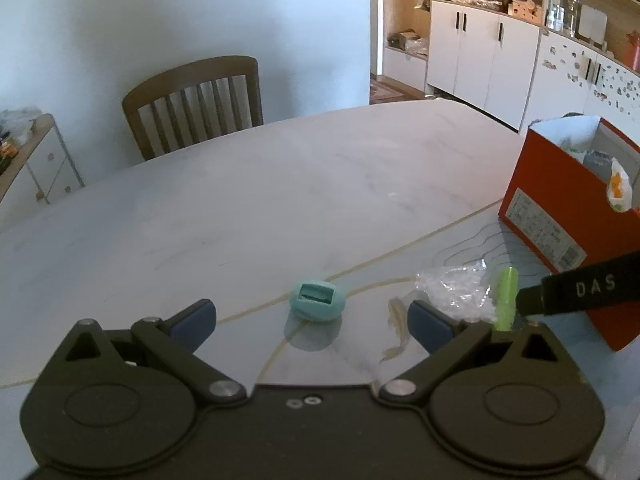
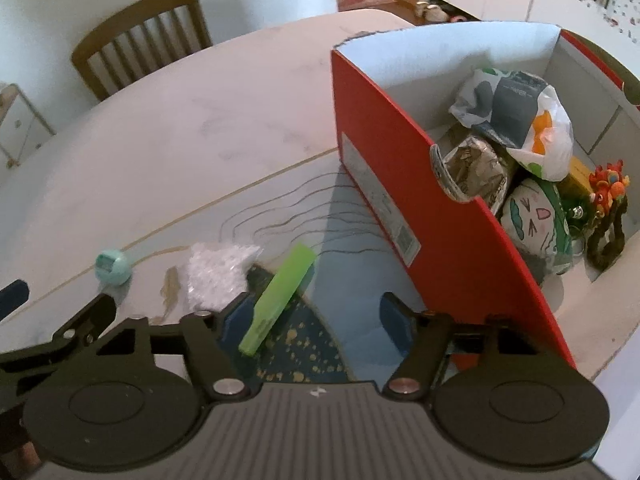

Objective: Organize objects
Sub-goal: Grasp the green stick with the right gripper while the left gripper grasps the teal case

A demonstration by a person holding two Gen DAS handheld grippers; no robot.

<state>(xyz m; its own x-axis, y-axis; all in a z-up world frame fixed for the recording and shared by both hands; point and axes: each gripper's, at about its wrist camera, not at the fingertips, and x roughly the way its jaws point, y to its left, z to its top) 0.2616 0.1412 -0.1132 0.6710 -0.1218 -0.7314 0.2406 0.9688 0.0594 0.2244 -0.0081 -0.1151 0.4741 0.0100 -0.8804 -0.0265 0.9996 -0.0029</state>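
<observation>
Left wrist view: the left gripper [image 1: 312, 320] has its jaws spread wide with nothing between them. The teal egg-shaped object [image 1: 317, 300] sits on the marble table [image 1: 240, 200] at 12 o'clock, just ahead of the gap and almost centred. A crinkled clear plastic bag [image 1: 456, 290] and the green highlighter [image 1: 506, 300] lie at 2 o'clock, beyond the right finger, near the red shoebox [image 1: 560, 208]

Right wrist view: the right gripper [image 2: 316, 320] also has its jaws spread and empty. The green highlighter [image 2: 278, 298] lies at 11 o'clock, its long axis running from 7 to 1 o'clock, its near end just beside the left finger, inside the gap. The red shoebox [image 2: 400, 168], already holding bags and toys, stands at 1 o'clock. I judge the right gripper better placed for the highlighter, the left for the teal object; a slight leftward shift would centre the highlighter
</observation>
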